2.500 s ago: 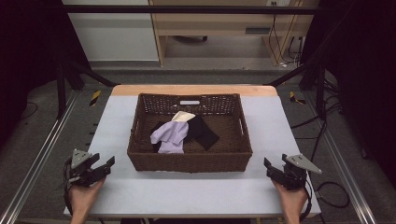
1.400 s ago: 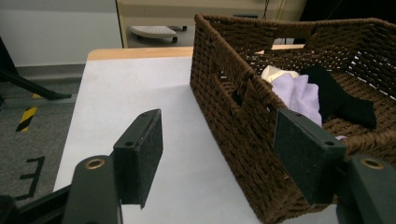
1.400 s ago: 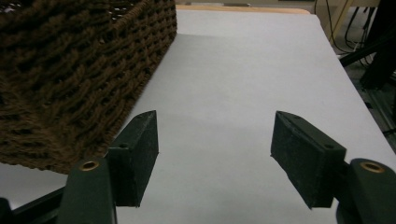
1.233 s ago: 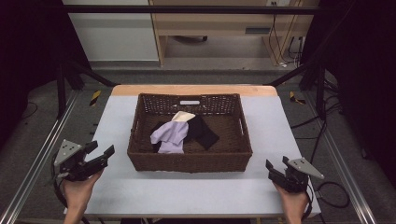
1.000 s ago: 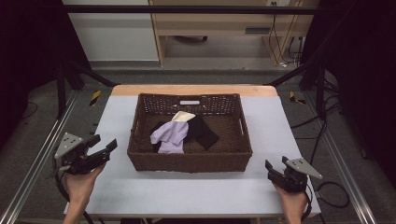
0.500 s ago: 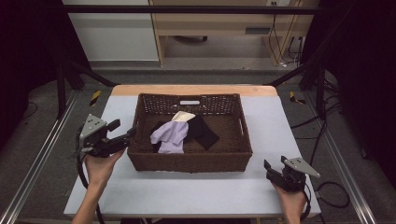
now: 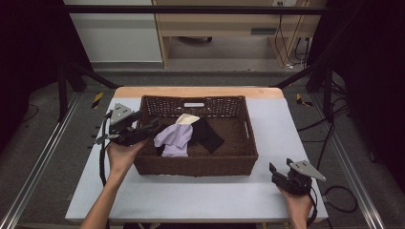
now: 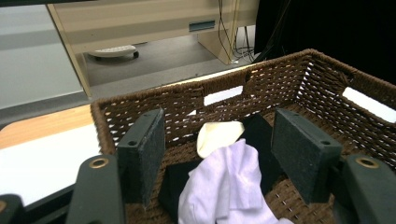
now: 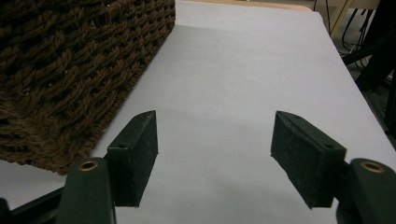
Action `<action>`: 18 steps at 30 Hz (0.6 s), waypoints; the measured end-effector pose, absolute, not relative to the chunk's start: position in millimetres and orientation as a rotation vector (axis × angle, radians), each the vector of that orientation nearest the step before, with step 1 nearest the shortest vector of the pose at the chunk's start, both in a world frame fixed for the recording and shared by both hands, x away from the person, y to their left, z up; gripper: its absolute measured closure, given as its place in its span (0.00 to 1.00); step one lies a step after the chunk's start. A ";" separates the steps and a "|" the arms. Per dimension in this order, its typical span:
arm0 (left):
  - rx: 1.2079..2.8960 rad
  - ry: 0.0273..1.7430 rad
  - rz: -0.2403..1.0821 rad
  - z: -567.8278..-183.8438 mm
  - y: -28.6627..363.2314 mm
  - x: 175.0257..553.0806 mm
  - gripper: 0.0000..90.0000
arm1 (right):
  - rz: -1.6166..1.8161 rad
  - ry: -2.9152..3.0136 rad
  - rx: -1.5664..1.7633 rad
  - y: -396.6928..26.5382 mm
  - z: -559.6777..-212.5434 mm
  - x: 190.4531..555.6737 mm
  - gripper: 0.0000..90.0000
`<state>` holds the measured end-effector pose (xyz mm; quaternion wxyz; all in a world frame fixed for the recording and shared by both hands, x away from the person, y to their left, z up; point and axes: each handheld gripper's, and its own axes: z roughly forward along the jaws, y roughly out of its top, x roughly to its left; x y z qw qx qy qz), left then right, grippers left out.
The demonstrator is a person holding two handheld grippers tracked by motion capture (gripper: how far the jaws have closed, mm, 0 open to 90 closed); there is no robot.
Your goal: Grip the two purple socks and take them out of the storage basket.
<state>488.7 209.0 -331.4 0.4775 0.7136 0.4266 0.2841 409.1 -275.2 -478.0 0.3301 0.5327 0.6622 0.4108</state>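
- One table [image 7: 200,200], white-topped with a wooden far edge, carries everything.
- The brown wicker basket [image 7: 196,164] stands at the table's middle, reaching toward the far edge; its near right corner appears in the right gripper view [image 9: 70,70].
- Three cloths lie in the basket's left half: a lilac cloth [image 7: 173,139] [image 8: 229,186] on top toward the left wall, a black cloth [image 7: 207,136] touching it on the right, and a cream cloth [image 7: 187,119] [image 8: 217,135] peeking out behind.
- My left gripper [image 7: 148,128] [image 8: 224,154] hangs at the basket's left rim, aimed inward at the lilac cloth; its jaws are spread wide, having just narrowed slightly, and nothing lies between the pads.
- My right gripper [image 7: 278,172] [image 9: 215,158] sits near the table's near right corner, jaws spread over bare tabletop, gripping nothing.
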 end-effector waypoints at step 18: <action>1.883 1.086 0.668 -361.9 174.4 540.4 0.42 | 1.071 1.742 1.389 -273.2 -480.1 411.6 0.33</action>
